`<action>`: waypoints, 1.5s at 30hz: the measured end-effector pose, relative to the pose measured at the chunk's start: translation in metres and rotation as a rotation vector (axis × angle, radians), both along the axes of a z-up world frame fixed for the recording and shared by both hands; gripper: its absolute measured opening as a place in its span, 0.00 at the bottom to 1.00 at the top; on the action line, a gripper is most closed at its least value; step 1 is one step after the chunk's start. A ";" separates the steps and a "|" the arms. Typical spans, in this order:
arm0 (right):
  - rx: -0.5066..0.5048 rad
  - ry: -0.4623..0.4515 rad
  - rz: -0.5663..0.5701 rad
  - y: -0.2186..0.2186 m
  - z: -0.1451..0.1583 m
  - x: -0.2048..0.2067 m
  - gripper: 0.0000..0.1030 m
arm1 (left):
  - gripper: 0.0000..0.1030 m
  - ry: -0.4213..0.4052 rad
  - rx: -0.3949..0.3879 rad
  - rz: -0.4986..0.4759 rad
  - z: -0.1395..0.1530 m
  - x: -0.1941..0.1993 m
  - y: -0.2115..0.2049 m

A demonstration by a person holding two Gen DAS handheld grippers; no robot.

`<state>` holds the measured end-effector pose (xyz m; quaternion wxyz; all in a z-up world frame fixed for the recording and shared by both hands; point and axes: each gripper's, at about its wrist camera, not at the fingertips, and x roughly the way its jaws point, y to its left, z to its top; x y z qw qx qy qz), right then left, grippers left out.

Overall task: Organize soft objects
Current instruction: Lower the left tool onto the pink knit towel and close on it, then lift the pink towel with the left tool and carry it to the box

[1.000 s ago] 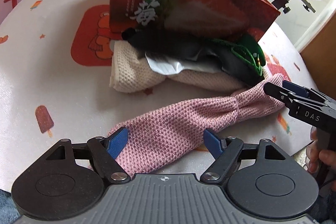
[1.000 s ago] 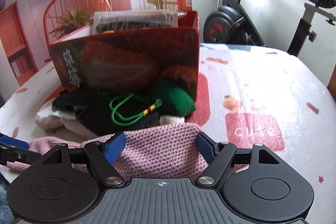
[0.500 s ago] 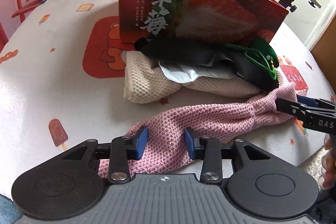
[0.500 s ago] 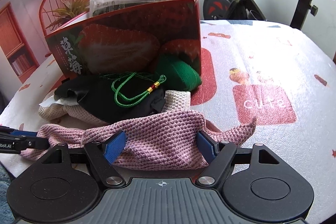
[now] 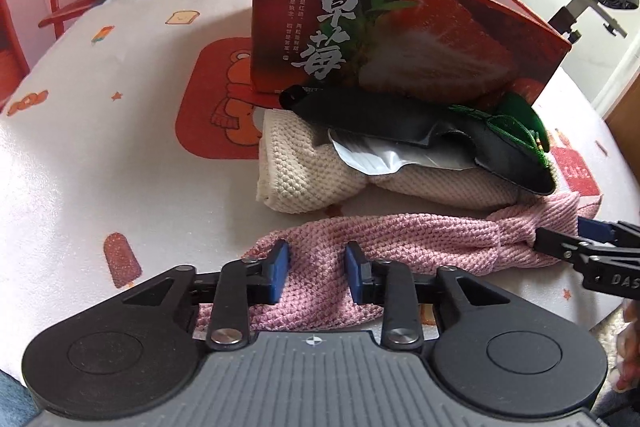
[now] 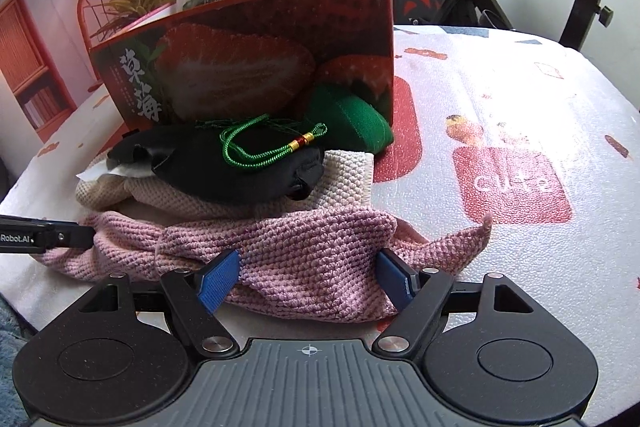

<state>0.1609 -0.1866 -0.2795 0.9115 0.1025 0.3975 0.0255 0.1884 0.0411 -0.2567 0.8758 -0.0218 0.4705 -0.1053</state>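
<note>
In front of the strawberry box [image 5: 400, 39], the pink knitted cloth [image 5: 400, 239] is pinched by the closing left gripper [image 5: 316, 269] and is best bunched squarely before the wide-open right gripper [image 6: 308, 277] clamps.

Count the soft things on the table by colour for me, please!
Pink: 1, pink cloth
Cream: 1, cream cloth
Black: 1, black pouch
Green: 1, green pouch
Total: 4
</note>
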 end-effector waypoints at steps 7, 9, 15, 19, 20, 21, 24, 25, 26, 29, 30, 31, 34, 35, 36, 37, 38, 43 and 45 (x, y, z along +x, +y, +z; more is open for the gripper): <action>-0.005 0.000 -0.015 -0.001 0.001 0.001 0.69 | 0.57 0.039 -0.088 -0.008 0.000 -0.001 0.005; -0.006 0.000 -0.016 -0.001 0.002 0.000 0.69 | 0.61 0.052 -0.114 -0.005 0.000 -0.002 0.006; -0.011 0.001 -0.020 0.000 0.000 0.002 0.69 | 0.68 0.050 -0.104 -0.029 -0.002 -0.003 -0.002; -0.003 0.000 -0.025 -0.002 -0.001 0.002 0.71 | 0.71 0.043 -0.085 -0.046 -0.003 -0.002 -0.007; -0.004 0.000 -0.025 -0.002 -0.001 0.002 0.71 | 0.71 0.043 -0.081 -0.048 -0.003 -0.003 -0.008; -0.006 0.001 -0.025 -0.002 -0.001 0.002 0.71 | 0.71 0.043 -0.078 -0.049 -0.004 -0.002 -0.008; -0.003 0.006 -0.015 -0.001 -0.001 0.003 0.73 | 0.70 0.038 -0.069 -0.050 -0.004 -0.002 -0.010; 0.002 0.006 -0.013 -0.002 -0.001 0.003 0.73 | 0.67 0.033 -0.063 -0.053 -0.004 -0.003 -0.011; 0.007 0.007 -0.011 -0.003 -0.001 0.003 0.72 | 0.64 0.028 -0.055 -0.062 -0.004 -0.003 -0.012; 0.017 0.010 0.003 -0.003 0.001 0.002 0.66 | 0.50 0.009 -0.013 -0.082 -0.004 -0.004 -0.015; 0.017 0.012 0.008 -0.002 0.002 0.002 0.63 | 0.47 0.008 -0.015 -0.082 -0.004 -0.004 -0.014; 0.021 0.014 0.013 -0.002 0.002 0.002 0.60 | 0.42 0.008 -0.024 -0.081 -0.004 -0.004 -0.013; 0.052 0.023 0.030 -0.002 0.004 0.001 0.47 | 0.23 0.023 -0.065 -0.093 -0.004 -0.003 -0.010; 0.063 0.025 0.038 -0.002 0.005 0.001 0.45 | 0.21 0.022 -0.065 -0.095 -0.004 -0.004 -0.011; 0.071 0.027 0.044 -0.003 0.006 0.001 0.42 | 0.19 0.021 -0.067 -0.095 -0.004 -0.004 -0.010; 0.076 0.028 0.044 -0.004 0.007 0.000 0.38 | 0.18 0.022 -0.073 -0.094 -0.004 -0.004 -0.009; 0.084 0.035 0.043 -0.005 0.008 0.000 0.38 | 0.17 0.023 -0.079 -0.093 -0.004 -0.004 -0.008; 0.105 0.084 0.032 -0.008 0.018 -0.002 0.35 | 0.15 0.017 -0.098 -0.094 0.002 -0.008 -0.007; 0.096 0.096 0.036 -0.006 0.023 -0.005 0.34 | 0.15 0.015 -0.098 -0.103 0.003 -0.009 -0.008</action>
